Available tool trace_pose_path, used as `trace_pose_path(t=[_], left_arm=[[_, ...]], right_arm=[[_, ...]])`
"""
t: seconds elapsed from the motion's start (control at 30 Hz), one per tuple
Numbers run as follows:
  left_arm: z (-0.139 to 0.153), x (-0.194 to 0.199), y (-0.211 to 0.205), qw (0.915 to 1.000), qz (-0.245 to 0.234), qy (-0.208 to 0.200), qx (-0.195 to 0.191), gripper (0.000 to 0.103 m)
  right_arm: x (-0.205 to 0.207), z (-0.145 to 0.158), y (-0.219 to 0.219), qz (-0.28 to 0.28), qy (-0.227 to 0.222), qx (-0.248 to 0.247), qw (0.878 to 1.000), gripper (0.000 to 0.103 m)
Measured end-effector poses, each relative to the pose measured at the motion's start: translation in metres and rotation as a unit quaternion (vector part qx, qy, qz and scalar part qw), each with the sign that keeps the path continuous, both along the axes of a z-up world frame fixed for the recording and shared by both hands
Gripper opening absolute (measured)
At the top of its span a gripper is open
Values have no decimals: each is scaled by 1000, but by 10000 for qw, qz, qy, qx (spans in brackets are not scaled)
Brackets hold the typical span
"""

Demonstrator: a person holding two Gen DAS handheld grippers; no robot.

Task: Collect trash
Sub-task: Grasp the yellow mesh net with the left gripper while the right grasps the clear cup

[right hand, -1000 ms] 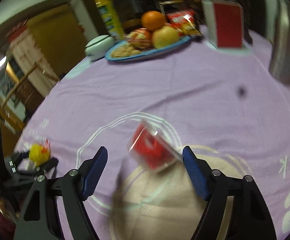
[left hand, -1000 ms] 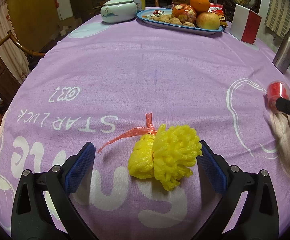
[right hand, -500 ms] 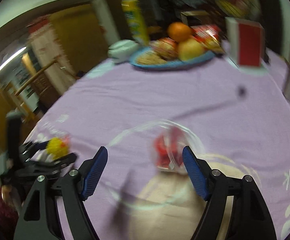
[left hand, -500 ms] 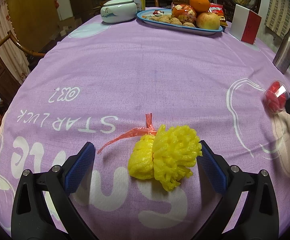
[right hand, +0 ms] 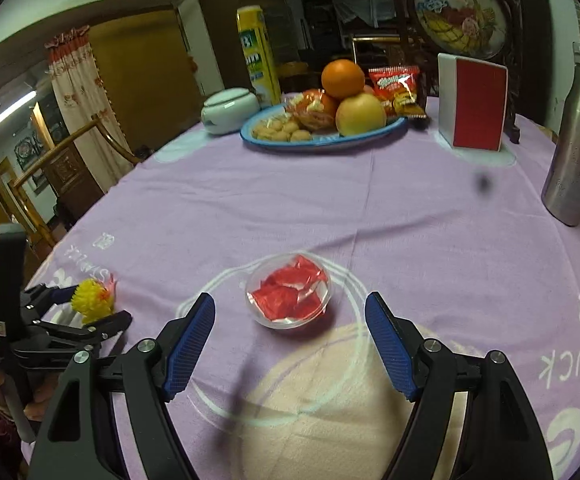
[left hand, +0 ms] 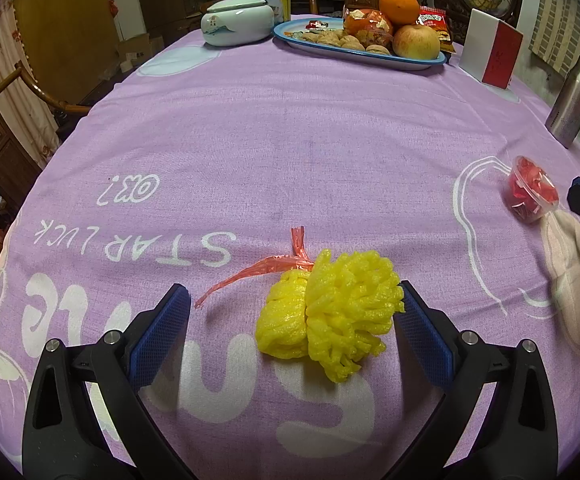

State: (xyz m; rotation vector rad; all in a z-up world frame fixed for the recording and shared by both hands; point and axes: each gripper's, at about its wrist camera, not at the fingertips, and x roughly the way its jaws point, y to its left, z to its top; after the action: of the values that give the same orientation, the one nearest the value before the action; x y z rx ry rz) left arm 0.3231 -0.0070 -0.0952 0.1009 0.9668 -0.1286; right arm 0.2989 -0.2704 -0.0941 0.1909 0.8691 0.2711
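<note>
The right hand-held gripper is standing open over the purple worktop, and the small clear cup of red wrappers is now sitting upright on the cloth just ahead of its blue pads, touching neither. A second ago that cup was lying tilted and blurred between the same pads; it is now resting level and sharp, so it is looking like it has been set down or has settled rather than being carried. In the left wrist view the cup is showing at the far right edge, just beside the tip of the right hand-held gripper.

The left hand-held gripper is staying put, jaws open, with the yellow foam netting and its red plastic tie lying on the cloth between the pads. The right pad is sitting right against the foam, the left pad well apart from it; nothing is being squeezed.

So neither piece of trash is gripped at present. Both are lined up for a grasp, and the collecting itself is, by my judgement, only about to begin. No bin or bag is showing in either view.
</note>
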Motion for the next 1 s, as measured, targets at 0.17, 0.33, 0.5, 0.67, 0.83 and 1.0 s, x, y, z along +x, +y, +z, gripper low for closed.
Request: trace_pose_path(t=[0.17,0.33,0.5,0.67,0.83,1.0], left_arm=[[0,0,0,10000,1,-1,-1,98],[0,0,0,10000,0,0,-2,98],[0,0,0,10000,-2,-1,0,98],[1,2,0,10000,-29,66,-5,97],[8,0,-1,9999,-129,-76,-52,63],[11,1,5,9996,-114,-94,-257,43]], right_arm=[[1,-5,16,-3,-7,-347,9994,85],[24,-18,19,-199,415,-358,9983,85],[44,-30,24,-291,750,-416,9959,85],[45,-34,28,-302,783,-580,9948,75],[40,-31,33,-201,669,-748,9947,57],[34,-28,31,-182,639,-735,9951,57]])
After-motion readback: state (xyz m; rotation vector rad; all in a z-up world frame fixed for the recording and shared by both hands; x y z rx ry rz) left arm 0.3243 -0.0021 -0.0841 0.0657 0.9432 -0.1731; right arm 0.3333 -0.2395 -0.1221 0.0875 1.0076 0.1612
